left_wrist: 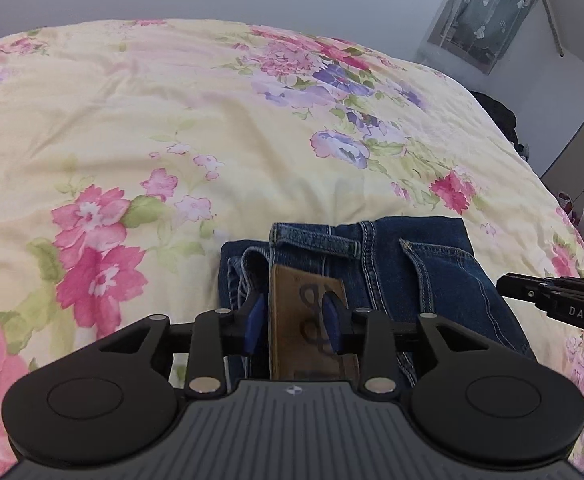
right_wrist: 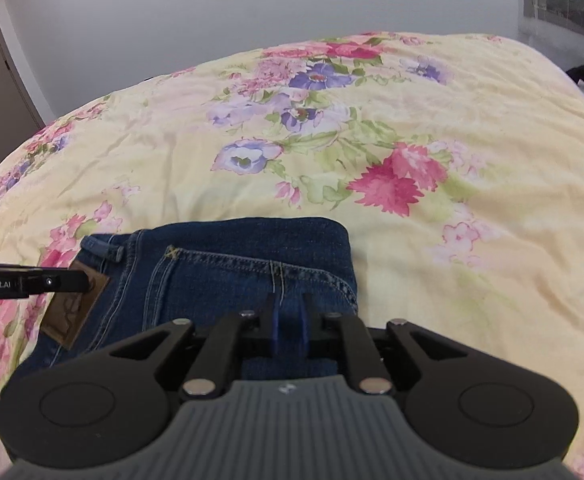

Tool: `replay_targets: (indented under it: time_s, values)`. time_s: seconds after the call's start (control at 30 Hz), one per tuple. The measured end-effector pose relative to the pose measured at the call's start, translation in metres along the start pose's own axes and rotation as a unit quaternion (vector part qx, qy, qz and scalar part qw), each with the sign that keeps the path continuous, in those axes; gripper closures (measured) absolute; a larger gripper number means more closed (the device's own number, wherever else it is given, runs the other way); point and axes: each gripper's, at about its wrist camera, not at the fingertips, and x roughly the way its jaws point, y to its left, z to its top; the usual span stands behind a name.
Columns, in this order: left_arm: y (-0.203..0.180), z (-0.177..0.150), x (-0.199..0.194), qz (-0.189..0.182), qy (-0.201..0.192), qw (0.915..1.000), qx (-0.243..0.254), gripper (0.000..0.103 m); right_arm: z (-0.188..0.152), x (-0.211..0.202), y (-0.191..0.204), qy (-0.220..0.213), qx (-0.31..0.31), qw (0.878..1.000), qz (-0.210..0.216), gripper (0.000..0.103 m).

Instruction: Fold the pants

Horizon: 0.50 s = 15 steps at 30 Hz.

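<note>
1. In the left wrist view, we hold the left gripper point(left_wrist: 292, 320) low over the jeans point(left_wrist: 392, 272), which lie in a compact folded bundle on the bed point(left_wrist: 131, 120), at about 5 o'clock of the floral cover.
2. Our left fingers point(left_wrist: 255, 318) stand apart, one on each side of the brown waistband patch point(left_wrist: 312, 320); we cannot see them pressing on the cloth, so we judge that nothing is held there.
3. At 3 o'clock of that view the right gripper point(left_wrist: 552, 300) comes in from the edge, just beside the right side of the bundle.
4. In the right wrist view the jeans point(right_wrist: 231, 260) fill the lower middle, with the back pocket seam on top and the patch point(right_wrist: 75, 308) at 9 o'clock, where the tip of the left gripper point(right_wrist: 31, 282) reaches it.
5. The right gripper point(right_wrist: 287, 328) has its fingers point(right_wrist: 275, 332) almost together over the denim. A strip of blue shows between them, and we cannot tell whether a fold is pinched or whether they only hover over the cloth.
6. We judge the task nearly finished: the legs look doubled over into a short stack with fairly square edges.
7. What seems left is letting go, perhaps smoothing the top layer, and pulling both grippers away.
</note>
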Motion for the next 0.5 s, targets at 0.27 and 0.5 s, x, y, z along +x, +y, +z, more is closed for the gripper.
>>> replay_targets:
  time_s: [0.27,0.5]
  values:
    - [-0.029,-0.056,-0.047,0.049,-0.002,0.9972,0.056,0.070,-0.073,-0.081,0.010,-0.023,0.001,1.000,-0.013,0.096]
    - [-0.024,-0.082,-0.029,0.070,0.029,0.9968,0.026,0.076,-0.121,-0.083,0.015,-0.019,0.014,0.999,-0.026,0.097]
